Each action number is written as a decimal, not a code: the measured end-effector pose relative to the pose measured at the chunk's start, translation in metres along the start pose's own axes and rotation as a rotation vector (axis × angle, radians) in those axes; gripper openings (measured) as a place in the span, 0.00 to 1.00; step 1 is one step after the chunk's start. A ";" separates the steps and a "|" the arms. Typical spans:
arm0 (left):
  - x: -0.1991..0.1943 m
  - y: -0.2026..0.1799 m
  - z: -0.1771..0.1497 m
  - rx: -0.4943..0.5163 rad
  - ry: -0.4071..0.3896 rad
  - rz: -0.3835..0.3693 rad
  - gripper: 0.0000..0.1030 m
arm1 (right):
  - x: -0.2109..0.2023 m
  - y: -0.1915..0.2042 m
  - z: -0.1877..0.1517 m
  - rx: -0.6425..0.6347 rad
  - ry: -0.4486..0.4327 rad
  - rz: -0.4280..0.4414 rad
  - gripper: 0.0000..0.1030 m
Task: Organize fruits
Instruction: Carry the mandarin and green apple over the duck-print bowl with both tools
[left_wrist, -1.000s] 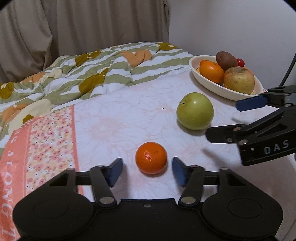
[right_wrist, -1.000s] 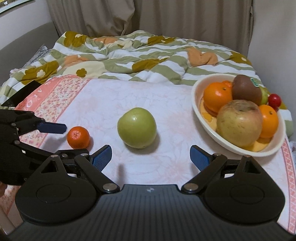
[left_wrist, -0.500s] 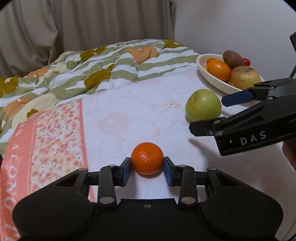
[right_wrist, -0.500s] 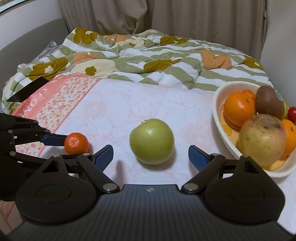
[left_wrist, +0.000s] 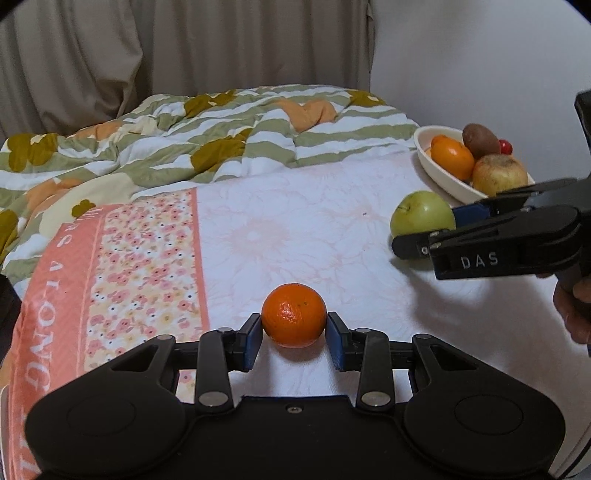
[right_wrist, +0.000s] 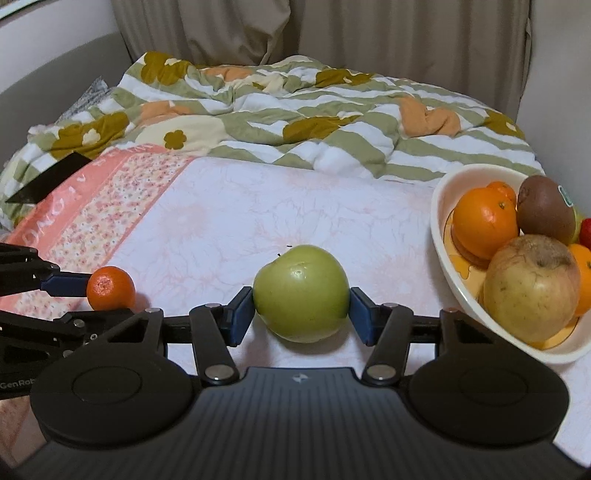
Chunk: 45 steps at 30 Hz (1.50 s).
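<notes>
My left gripper (left_wrist: 294, 338) is shut on a small orange mandarin (left_wrist: 294, 315), which sits just above the white floral sheet; the mandarin also shows in the right wrist view (right_wrist: 110, 288). My right gripper (right_wrist: 301, 314) is shut on a green apple (right_wrist: 301, 292), with both blue pads against its sides; the apple also shows in the left wrist view (left_wrist: 422, 213). A white oval bowl (right_wrist: 439, 221) at the right holds an orange, a kiwi, a yellowish apple and other fruit; it also shows in the left wrist view (left_wrist: 436, 166).
A crumpled green, white and orange striped blanket (right_wrist: 295, 110) lies across the far side of the bed. A pink flowered band (left_wrist: 140, 266) runs along the sheet's left part. Curtains and a wall stand behind.
My left gripper closed on the mandarin. My right gripper moved forward around the green apple and closed on it.
</notes>
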<state>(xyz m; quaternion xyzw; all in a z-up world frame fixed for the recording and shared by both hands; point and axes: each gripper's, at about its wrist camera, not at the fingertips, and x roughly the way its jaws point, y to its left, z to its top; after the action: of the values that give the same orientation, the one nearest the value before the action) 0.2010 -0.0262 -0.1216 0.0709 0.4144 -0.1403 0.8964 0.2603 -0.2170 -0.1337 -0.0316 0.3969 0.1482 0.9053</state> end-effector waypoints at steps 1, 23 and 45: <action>-0.003 0.000 0.001 -0.004 -0.004 0.001 0.39 | -0.003 0.002 0.000 -0.003 -0.004 -0.001 0.69; -0.092 -0.025 0.037 -0.014 -0.171 -0.056 0.39 | -0.137 -0.003 0.008 0.124 -0.099 -0.100 0.68; -0.039 -0.147 0.106 -0.104 -0.165 -0.036 0.39 | -0.177 -0.177 -0.017 0.167 -0.078 -0.113 0.69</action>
<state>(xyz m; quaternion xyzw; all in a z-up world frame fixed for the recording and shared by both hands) 0.2079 -0.1845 -0.0255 0.0049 0.3470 -0.1401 0.9273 0.1871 -0.4316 -0.0271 0.0272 0.3701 0.0645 0.9264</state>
